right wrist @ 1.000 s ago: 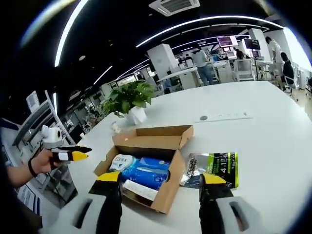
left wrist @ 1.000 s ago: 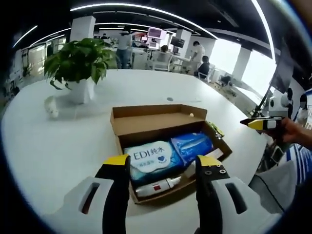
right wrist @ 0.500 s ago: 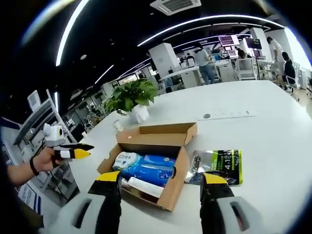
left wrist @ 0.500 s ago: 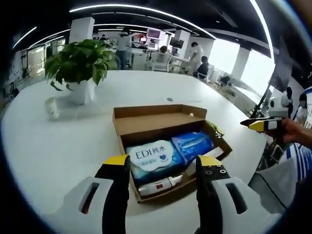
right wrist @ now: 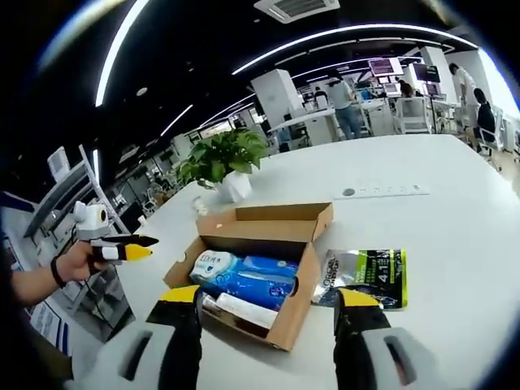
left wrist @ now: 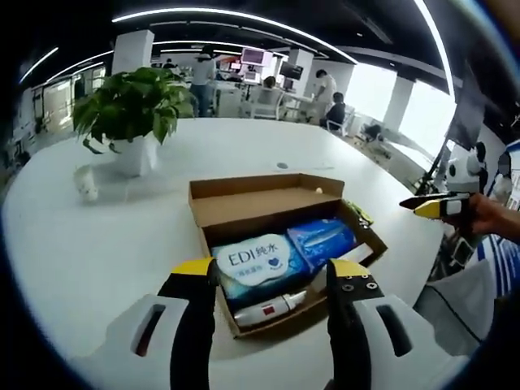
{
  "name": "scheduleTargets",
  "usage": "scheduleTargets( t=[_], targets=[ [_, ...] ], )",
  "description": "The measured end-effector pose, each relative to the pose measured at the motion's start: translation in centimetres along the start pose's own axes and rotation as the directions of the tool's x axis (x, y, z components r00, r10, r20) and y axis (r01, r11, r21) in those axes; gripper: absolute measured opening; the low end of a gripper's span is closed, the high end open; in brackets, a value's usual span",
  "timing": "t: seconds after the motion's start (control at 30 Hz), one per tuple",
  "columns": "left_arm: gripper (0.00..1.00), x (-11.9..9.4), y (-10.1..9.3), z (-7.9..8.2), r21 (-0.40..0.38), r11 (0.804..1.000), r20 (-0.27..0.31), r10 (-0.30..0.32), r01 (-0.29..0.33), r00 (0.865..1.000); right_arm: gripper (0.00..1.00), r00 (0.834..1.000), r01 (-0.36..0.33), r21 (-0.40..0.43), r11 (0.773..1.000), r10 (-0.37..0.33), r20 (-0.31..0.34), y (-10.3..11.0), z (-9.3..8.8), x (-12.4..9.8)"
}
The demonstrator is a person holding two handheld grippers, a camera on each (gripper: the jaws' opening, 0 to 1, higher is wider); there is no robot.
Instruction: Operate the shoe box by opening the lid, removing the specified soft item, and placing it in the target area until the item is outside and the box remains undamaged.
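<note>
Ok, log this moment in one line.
box: lid open | wipes pack: inside | left gripper: open, empty | right gripper: open, empty | green pouch: on table

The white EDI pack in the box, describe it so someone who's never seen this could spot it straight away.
On the white table sits an open cardboard shoe box. Inside, the EDI pack lies flat beside a blue pack, with a white tube along the box's near edge. It alone has a white cloud-shaped label with blue lettering.

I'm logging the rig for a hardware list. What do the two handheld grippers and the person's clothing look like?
Both the left gripper and the right gripper have black jaws with yellow tips, on a pale grey body with slot-shaped cutouts. Screw holes mark the left gripper's right-hand jaw. The person's sleeve is blue-and-white striped, and a dark wristband circles the wrist.
</note>
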State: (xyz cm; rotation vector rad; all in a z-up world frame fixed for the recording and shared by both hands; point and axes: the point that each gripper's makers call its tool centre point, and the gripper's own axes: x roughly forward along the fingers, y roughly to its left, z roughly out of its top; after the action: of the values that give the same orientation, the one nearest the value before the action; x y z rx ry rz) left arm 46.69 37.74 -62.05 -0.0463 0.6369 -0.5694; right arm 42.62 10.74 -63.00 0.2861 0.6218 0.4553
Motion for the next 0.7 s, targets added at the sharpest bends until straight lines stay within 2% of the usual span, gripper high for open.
scheduleTargets(
  t=[0.33, 0.53, 0.7],
  targets=[
    [0.55, 0.0, 0.4, 0.0, 0.034, 0.999, -0.016, -0.008, 0.008, 1.000, 0.65, 1.000, -0.024, -0.028, 0.999, 0.024, -0.011, 0.8, 0.7, 1.3],
    [0.55, 0.3, 0.5, -0.2, 0.121, 0.992, -0.056, -0.017, 0.023, 0.998, 0.65, 0.998, -0.047, -0.074, 0.996, 0.044, -0.036, 1.4, 1.1, 2.5],
    [0.55, 1.1, 0.3, -0.7, 0.156, 0.986, -0.093, -0.041, 0.055, 0.995, 0.66, 0.994, -0.083, -0.142, 0.986, 0.072, -0.078, 2.6, 1.3, 3.9]
  ],
)
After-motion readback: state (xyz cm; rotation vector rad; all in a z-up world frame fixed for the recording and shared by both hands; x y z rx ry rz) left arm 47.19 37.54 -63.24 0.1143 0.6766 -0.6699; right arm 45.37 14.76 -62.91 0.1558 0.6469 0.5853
